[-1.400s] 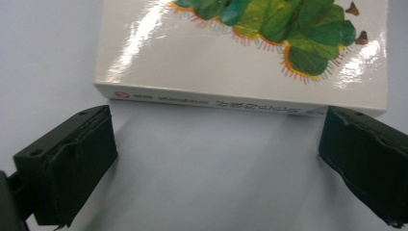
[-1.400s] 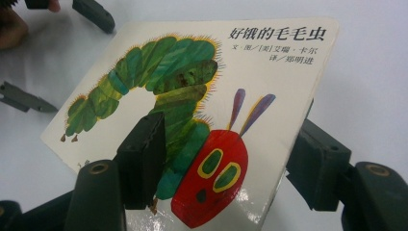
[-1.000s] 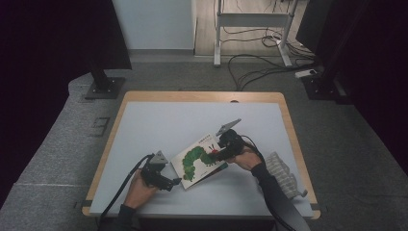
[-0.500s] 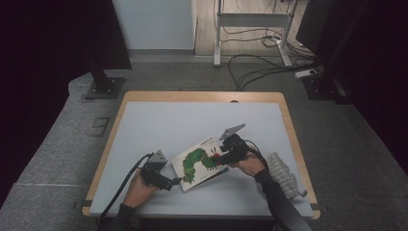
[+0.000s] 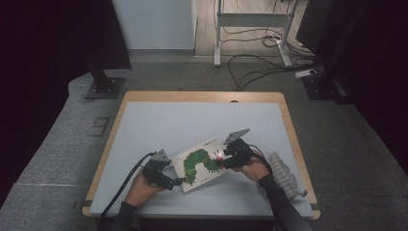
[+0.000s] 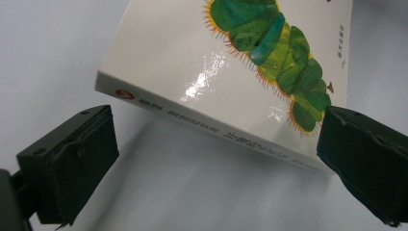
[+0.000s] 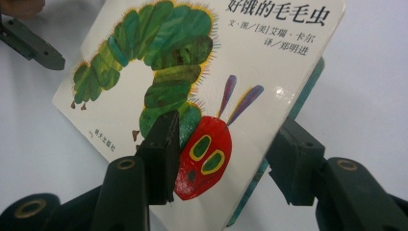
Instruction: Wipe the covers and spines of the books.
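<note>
1. While lying on the white counter (image 5: pixel 159 125), the caterpillar picture book (image 5: pixel 202 162) has its right edge tilted up, probably for opening.
2. Right gripper (image 7: pixel 223 159): fingers have just been closing astride the cover edge, contact unclear.
3. Left gripper (image 6: pixel 211 168): fingers released, bracing near the spine.

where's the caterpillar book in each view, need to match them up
High view: book low centre on the table, between the grippers.
Left gripper view: book top centre, spine facing the camera.
Right gripper view: book centre, cover up.
Shared landmark: the green caterpillar on the cover.
</note>
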`<act>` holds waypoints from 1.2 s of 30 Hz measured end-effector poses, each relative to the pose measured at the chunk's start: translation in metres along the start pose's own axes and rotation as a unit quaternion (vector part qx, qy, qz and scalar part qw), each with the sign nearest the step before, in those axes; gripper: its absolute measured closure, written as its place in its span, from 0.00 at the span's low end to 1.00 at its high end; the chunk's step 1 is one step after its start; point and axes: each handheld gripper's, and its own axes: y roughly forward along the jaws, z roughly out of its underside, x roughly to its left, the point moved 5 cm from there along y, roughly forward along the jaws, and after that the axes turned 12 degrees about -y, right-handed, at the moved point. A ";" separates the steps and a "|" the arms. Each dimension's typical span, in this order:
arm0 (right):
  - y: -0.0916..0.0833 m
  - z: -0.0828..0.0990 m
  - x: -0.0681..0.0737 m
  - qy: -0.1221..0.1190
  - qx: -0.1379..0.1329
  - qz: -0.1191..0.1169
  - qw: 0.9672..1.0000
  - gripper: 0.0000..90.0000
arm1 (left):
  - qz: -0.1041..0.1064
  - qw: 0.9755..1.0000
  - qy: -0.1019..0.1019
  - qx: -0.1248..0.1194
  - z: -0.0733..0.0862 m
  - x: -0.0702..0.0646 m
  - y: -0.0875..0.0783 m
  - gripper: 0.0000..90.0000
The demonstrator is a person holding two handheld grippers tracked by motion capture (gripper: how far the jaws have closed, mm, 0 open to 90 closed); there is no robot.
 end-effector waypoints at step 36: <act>0.014 0.005 -0.014 0.039 -0.003 0.014 0.999 0.34 | 0.006 0.999 0.009 -0.034 -0.013 -0.015 -0.014 0.40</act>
